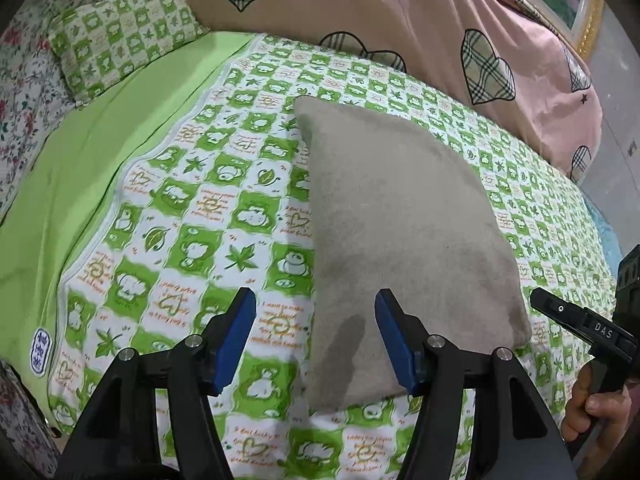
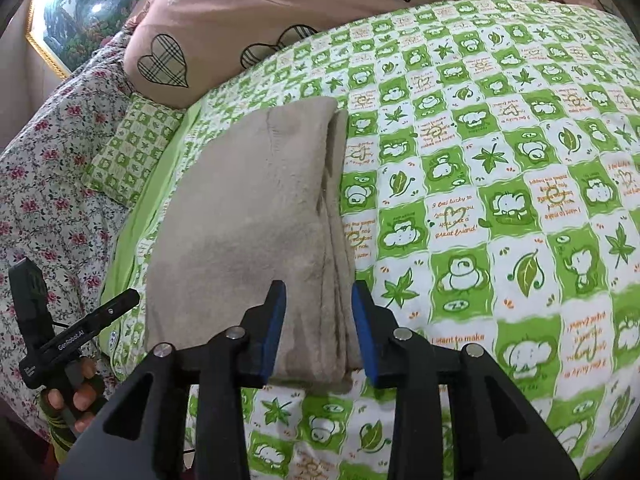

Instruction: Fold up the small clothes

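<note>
On the bed [image 1: 208,216], under its green-and-white checked cover, a small taupe garment [image 1: 400,220] lies folded into a tidy oblong, its layered edges stacked along the right side; at the left, the left tool [image 1: 316,340] hangs over the garment's near corner with its blue pads [image 1: 236,340] spread wide and nothing between them that they press; further right, the right tool [image 2: 319,332] straddles the doubled near edge, jaws parted and clear of the cloth on both sides, so neither tool grips anything. The fold looks finished, or nearly so; what may remain is a last halving or squaring up, and no other loose clothes show beside the green pillow [image 1: 124,36] and the pink duvet [image 1: 400,8] behind.
</note>
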Demonstrator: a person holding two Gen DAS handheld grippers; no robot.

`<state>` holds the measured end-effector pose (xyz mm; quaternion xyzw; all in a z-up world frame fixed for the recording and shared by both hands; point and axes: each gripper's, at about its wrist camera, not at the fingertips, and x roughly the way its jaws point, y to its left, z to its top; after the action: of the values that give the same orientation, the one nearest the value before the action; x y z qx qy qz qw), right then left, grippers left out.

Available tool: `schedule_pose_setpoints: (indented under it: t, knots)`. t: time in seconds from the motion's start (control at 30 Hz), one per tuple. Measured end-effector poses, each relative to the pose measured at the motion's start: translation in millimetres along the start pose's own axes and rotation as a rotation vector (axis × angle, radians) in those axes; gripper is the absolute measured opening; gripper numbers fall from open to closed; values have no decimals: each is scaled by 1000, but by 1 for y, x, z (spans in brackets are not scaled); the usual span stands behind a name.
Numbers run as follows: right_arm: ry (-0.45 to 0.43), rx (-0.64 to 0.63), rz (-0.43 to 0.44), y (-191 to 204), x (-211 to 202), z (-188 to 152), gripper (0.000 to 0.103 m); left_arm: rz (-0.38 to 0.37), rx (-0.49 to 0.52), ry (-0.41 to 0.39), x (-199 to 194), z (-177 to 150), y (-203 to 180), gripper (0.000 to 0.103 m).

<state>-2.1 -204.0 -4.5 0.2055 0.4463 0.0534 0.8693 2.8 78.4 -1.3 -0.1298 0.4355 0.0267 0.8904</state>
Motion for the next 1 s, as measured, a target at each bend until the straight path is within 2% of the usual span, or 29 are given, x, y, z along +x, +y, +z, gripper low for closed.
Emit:
schedule_pose_setpoints:
  t: [0.27, 0.43, 0.47, 0.5, 0.6, 0.7, 0.83, 1.0]
  knots:
    - [26, 12, 15, -6, 2, -14, 37, -29, -13, 34, 5, -11, 9, 63]
    - [41, -34, 13, 1, 16, -16, 36, -13, 11, 81, 21, -21, 7, 63]
    - [68, -49, 13, 3, 23, -16, 29, -19, 6, 94, 25, -23, 7, 63]
    - [84, -77, 1, 6, 26, -18, 10, -19, 7, 102, 27, -25, 7, 63]
    - [61, -149, -59, 15, 20, -20, 9, -10, 24, 117, 34, -29, 6, 65]
    - [91, -169, -117, 9, 28, -23, 8, -17, 25, 127, 42, -32, 7, 68]
    - [96, -162, -127, 8, 31, -26, 9, 0, 53, 113, 41, -35, 4, 70]
    - [78, -143, -114, 11, 17, -26, 11, -25, 45, 110, 32, -40, 9, 70]
